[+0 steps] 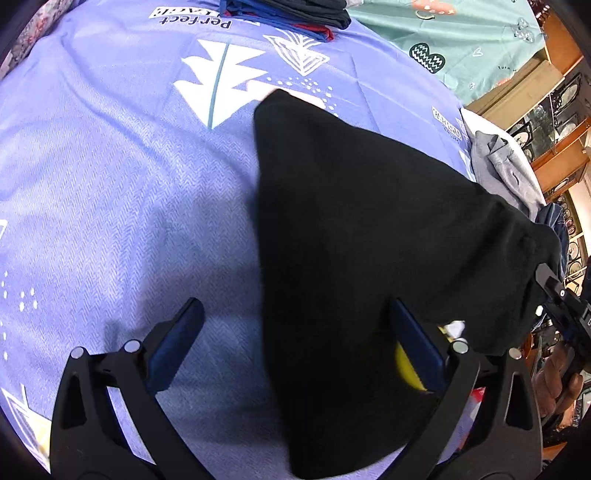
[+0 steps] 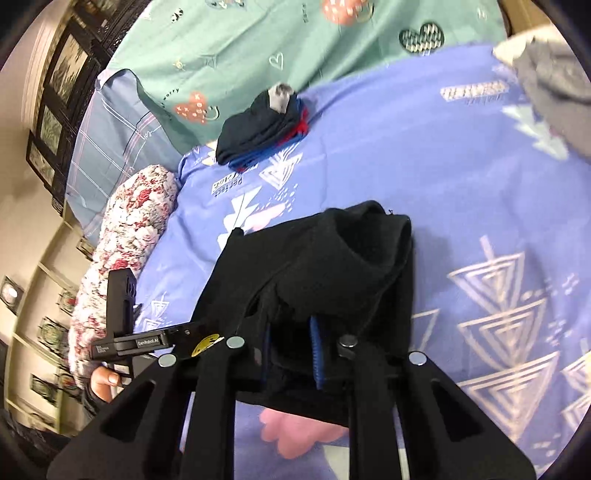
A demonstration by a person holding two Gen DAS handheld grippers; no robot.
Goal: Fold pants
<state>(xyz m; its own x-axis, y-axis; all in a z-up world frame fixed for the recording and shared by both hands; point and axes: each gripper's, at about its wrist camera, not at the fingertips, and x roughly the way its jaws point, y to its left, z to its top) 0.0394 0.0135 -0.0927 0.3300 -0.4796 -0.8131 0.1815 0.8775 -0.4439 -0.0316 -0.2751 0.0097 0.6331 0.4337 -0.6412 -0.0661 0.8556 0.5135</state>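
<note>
Black pants [image 1: 351, 240] lie on the lilac bedspread [image 1: 110, 177], one end lifted toward the right. My left gripper [image 1: 295, 317] stands open just above the bed; the black cloth lies between its fingers and against the right blue pad [image 1: 410, 332], which does not press it. In the right wrist view my right gripper [image 2: 291, 332] is shut on a bunched edge of the black pants [image 2: 332, 266], raised off the bedspread [image 2: 461, 166]. The right gripper [image 1: 561, 302] shows at the left wrist view's right edge, and the left gripper's body [image 2: 122, 332] at the lower left of the right wrist view.
A stack of folded dark, blue and red clothes [image 2: 258, 125] sits at the far side of the bed [image 1: 288, 14]. A grey garment [image 1: 506, 162] lies at the bed's right edge. A floral pillow [image 2: 122, 258] and green sheet [image 2: 258, 55] border the bedspread. Wooden shelves [image 1: 554, 110] stand beyond.
</note>
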